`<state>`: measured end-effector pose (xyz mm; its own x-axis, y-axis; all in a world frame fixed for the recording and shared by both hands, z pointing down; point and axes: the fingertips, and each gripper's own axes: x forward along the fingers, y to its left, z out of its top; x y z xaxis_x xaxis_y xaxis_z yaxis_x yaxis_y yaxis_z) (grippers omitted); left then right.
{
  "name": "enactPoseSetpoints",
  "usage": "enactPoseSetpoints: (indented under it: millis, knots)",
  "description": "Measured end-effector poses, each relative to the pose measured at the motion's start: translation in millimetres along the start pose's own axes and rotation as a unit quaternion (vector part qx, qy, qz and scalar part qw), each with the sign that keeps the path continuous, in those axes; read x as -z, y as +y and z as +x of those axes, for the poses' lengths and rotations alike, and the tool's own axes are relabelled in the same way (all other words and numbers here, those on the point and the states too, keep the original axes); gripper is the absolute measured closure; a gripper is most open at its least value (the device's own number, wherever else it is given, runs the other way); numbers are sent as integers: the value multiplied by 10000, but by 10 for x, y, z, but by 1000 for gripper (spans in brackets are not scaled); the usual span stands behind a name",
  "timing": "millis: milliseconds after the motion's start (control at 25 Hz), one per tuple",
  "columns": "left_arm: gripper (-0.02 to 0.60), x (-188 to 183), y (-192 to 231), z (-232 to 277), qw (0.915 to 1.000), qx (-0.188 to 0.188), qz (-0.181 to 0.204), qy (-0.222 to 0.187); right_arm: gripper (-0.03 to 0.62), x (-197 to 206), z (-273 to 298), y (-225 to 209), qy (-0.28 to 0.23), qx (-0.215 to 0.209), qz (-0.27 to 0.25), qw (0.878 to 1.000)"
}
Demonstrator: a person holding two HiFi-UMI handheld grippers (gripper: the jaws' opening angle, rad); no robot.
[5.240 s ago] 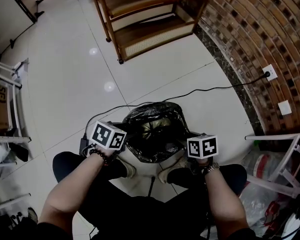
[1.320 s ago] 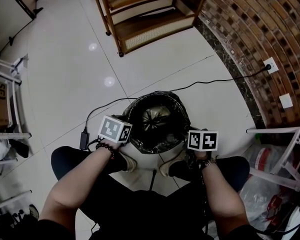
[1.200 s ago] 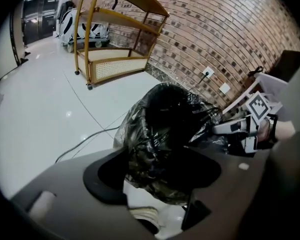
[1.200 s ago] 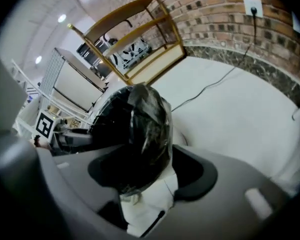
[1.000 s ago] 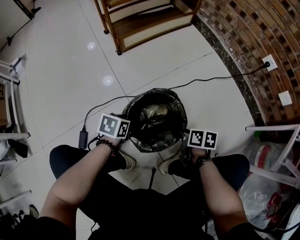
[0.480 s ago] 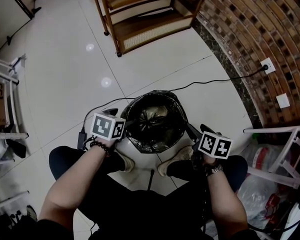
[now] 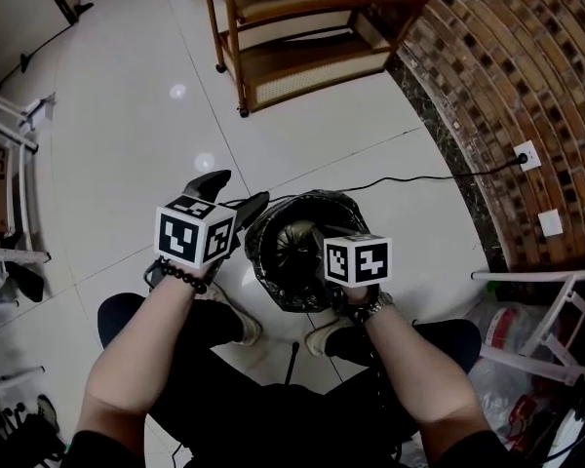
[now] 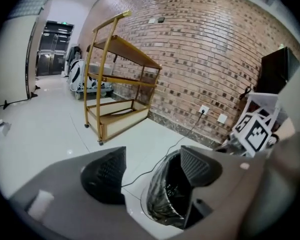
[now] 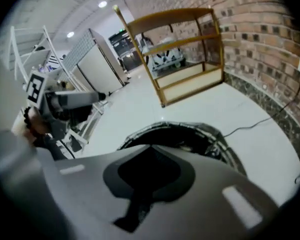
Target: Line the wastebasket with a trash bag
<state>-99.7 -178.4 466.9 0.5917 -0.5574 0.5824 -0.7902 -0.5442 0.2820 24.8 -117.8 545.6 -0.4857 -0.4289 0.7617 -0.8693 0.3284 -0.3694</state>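
The wastebasket (image 7: 291,250) stands on the floor between my feet, and a black trash bag (image 7: 317,206) lines it and folds over its rim. My left gripper (image 7: 232,191) hovers above and left of the rim. Its jaws are open and have just been closing a little, with nothing between them. In the left gripper view the basket (image 8: 166,199) shows through the gap of the left gripper (image 8: 152,170). My right gripper's marker cube (image 7: 357,259) hangs over the basket's near right rim and hides the jaws. The right gripper (image 9: 149,176) has just closed; nothing shows between its jaws.
A wooden shelf trolley (image 7: 302,27) stands beyond the basket. The brick wall (image 7: 526,57) curves along the right with a socket (image 7: 525,152), and a black cord (image 7: 409,175) runs from it to the basket. A white rack (image 7: 551,305) stands at the right.
Both grippers have risen off the basket's rim. The left one moved up and outward to the left. The right one swung left over the near rim and its jaws went from open to shut.
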Motion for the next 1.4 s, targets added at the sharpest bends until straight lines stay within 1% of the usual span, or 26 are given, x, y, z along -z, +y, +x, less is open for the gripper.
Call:
enactPoseSetpoints:
  millis: [80,120,160,240,280,320,400,480,560,600,680,800,920,1000,1120,1160,1280,1400]
  knots:
    - [260,130,-165,135,9986,410,162,278,592,219,320,-85,448,155,37,9989]
    - [277,251,-259,224,9965,614,285,499,592,313,452,-143,624,237,53,9978]
    - [279,386,-341,309,9933,768,436,743,592,393,567,-202,766,306,78,9966]
    - [279,607,-439,419,9859,929,753,1172,592,510,770,-292,972,393,162,9944]
    - [279,649,-453,436,9837,962,830,1270,592,549,863,-320,1053,414,209,9934]
    - [279,636,-435,436,9842,958,821,1245,592,582,950,-339,1132,420,255,9924]
    - [279,506,-332,398,9897,857,618,962,592,638,1112,-367,1286,399,298,9904]
    - [279,355,-219,326,9945,720,367,665,592,685,1257,-416,1429,394,249,9886]
    - [279,240,-162,268,9965,641,272,467,592,749,1387,-491,1577,434,142,9864]
    - [279,201,-166,251,9966,637,317,412,592,789,1447,-530,1644,459,78,9853]
    - [286,148,-234,237,9953,692,563,368,592,870,1560,-583,1711,481,-41,9841]
    - [287,51,-360,225,9919,816,936,272,592,957,1720,-542,1658,300,-71,9857]
    - [287,-80,-396,228,9909,905,983,134,592,1058,1803,-534,1715,204,43,9850]
    - [287,-99,-384,268,9909,931,961,143,592,1068,1804,-533,1666,175,168,9857]
    - [287,15,-346,355,9907,939,928,328,592,1102,1670,-624,1724,433,358,9834]
    - [287,70,-333,379,9907,936,902,406,592,1074,1610,-606,1699,463,429,9834]
    - [287,194,-320,394,9902,936,868,571,592,958,1424,-508,1537,448,541,9856]
    - [287,299,-296,340,9901,928,801,683,591,709,1116,-324,1207,352,475,9909]
